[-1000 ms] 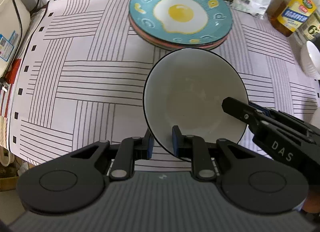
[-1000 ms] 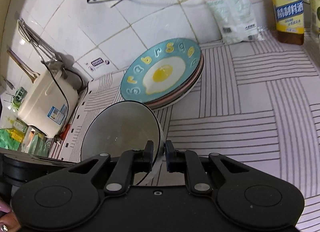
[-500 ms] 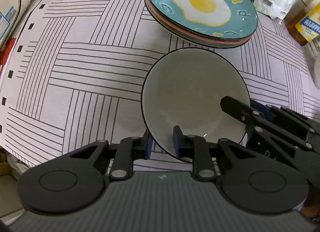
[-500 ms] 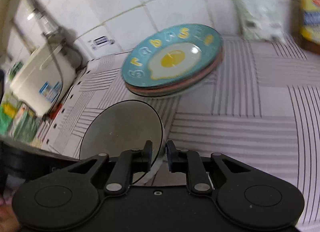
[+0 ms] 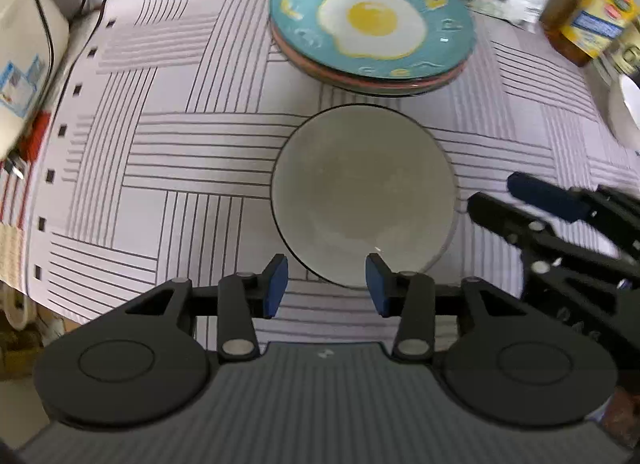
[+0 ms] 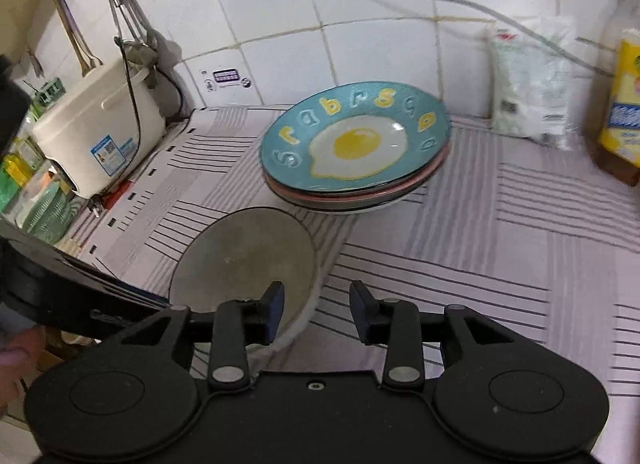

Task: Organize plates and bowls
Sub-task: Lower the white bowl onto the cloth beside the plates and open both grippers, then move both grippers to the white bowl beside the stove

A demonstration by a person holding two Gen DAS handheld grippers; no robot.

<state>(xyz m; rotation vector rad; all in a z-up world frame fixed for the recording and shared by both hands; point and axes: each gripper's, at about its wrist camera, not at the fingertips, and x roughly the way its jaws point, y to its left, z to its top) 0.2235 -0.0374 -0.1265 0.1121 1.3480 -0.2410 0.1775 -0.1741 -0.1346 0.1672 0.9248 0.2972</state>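
A grey bowl with a thin dark rim sits upright on the striped cloth covering the surface, near its front edge. Just behind it, toward the tiled wall at the back edge, stands a stack of plates; the top plate is teal, printed with a fried egg and a ring of letters, and pink and dark rims show beneath it. Bowl and stack are close but apart.

The left gripper points steeply down at the bowl's near rim. Its fingers are opening, their blue pads standing either side of the rim without pressing on it. The right gripper comes in from the bowl's right side. Its fingers are opening too: 1 finger is over the bowl's inside and the other is outside the wall, so the rim lies between them, and neither pad presses it. In the left wrist view the right gripper appears just beside the bowl's right edge, blurred.

A white rice cooker stands off the surface's left edge. At the back right corner are a white bag and a bottle with a yellow label.
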